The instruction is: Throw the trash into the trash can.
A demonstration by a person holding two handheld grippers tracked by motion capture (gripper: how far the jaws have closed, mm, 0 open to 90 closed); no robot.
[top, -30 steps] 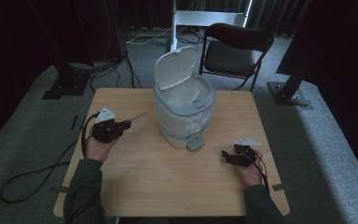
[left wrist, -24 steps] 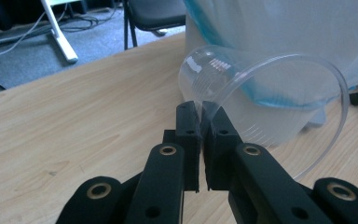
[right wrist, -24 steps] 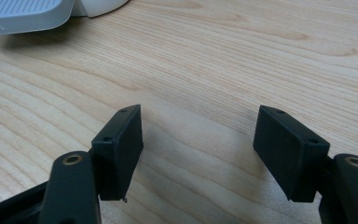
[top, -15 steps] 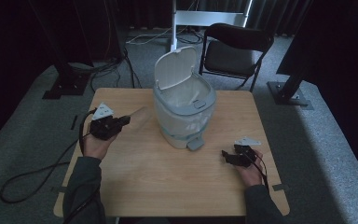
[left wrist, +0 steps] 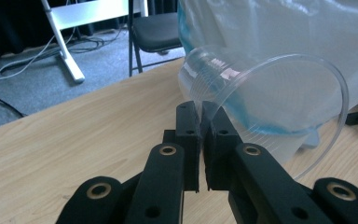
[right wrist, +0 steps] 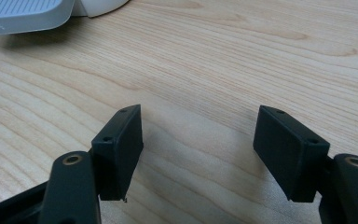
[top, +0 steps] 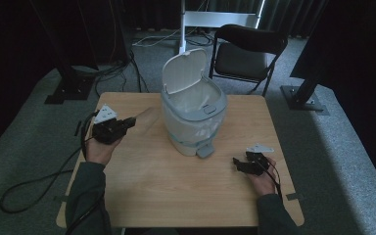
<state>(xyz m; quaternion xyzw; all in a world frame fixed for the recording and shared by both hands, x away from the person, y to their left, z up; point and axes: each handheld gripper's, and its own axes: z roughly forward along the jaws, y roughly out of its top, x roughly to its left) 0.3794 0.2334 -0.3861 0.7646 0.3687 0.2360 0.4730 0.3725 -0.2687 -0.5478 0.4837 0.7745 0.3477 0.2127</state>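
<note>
A white pedal bin (top: 193, 115) with a clear liner stands mid-table, its lid (top: 183, 71) tipped up. To its left, my left gripper (top: 129, 122) is shut on the rim of a clear plastic cup (top: 145, 116), which lies on its side and points at the bin. In the left gripper view the jaws (left wrist: 201, 112) pinch the cup (left wrist: 265, 98) wall, with the bin's liner (left wrist: 284, 28) just behind. My right gripper (top: 237, 164) rests low at the table's right front, open and holding nothing. Its view shows the spread jaws (right wrist: 198, 128) over bare wood and the bin's pedal (right wrist: 18, 14).
The bin's grey pedal (top: 204, 151) sticks out toward the person. The wooden table (top: 176, 196) has bare room at the front. A black folding chair (top: 247, 54), a white stand (top: 183, 29) and dark stand bases sit on the floor behind. A cable (top: 34, 188) trails off the left edge.
The left gripper with the cup has shifted slightly away from the person. The right gripper has stayed where it was.
</note>
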